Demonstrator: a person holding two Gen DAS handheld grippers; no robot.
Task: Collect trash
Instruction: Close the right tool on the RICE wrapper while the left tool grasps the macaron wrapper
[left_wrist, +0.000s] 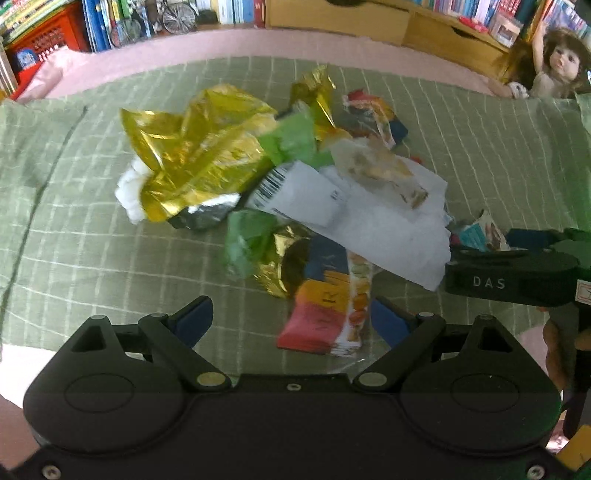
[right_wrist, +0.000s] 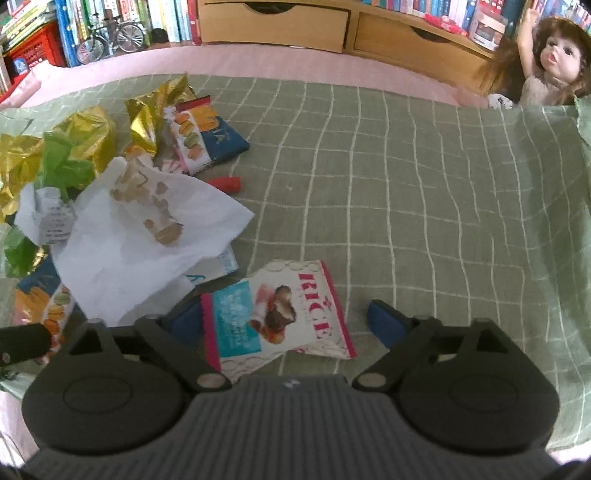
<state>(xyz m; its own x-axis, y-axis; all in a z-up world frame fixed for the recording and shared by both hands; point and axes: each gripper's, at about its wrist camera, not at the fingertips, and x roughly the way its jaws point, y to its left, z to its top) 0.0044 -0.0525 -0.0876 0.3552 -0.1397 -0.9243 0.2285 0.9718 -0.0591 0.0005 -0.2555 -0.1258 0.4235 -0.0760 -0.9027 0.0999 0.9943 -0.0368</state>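
A heap of trash lies on a green checked cloth (left_wrist: 92, 229): crumpled gold foil (left_wrist: 199, 155), green tissue (left_wrist: 291, 140), white paper (left_wrist: 388, 229) and snack wrappers. My left gripper (left_wrist: 291, 319) stands open just above the cloth. A red and orange bar wrapper (left_wrist: 325, 314) lies between its blue pads (left_wrist: 195, 317), nearer the right one, with no pad pressing on it. My right gripper (right_wrist: 286, 319) is open at the heap's right edge. It straddles a white "RICE" wrapper (right_wrist: 277, 314), which hides part of its left pad. The wrapper lies flat and loose.
White paper (right_wrist: 147, 236), gold foil (right_wrist: 85, 133), a blue bar wrapper (right_wrist: 218, 140) and a small red piece (right_wrist: 225, 184) lie left of the right gripper. Bare cloth (right_wrist: 424, 192) stretches right. A doll (right_wrist: 554, 66), wooden drawers (right_wrist: 273, 22) and bookshelves stand behind.
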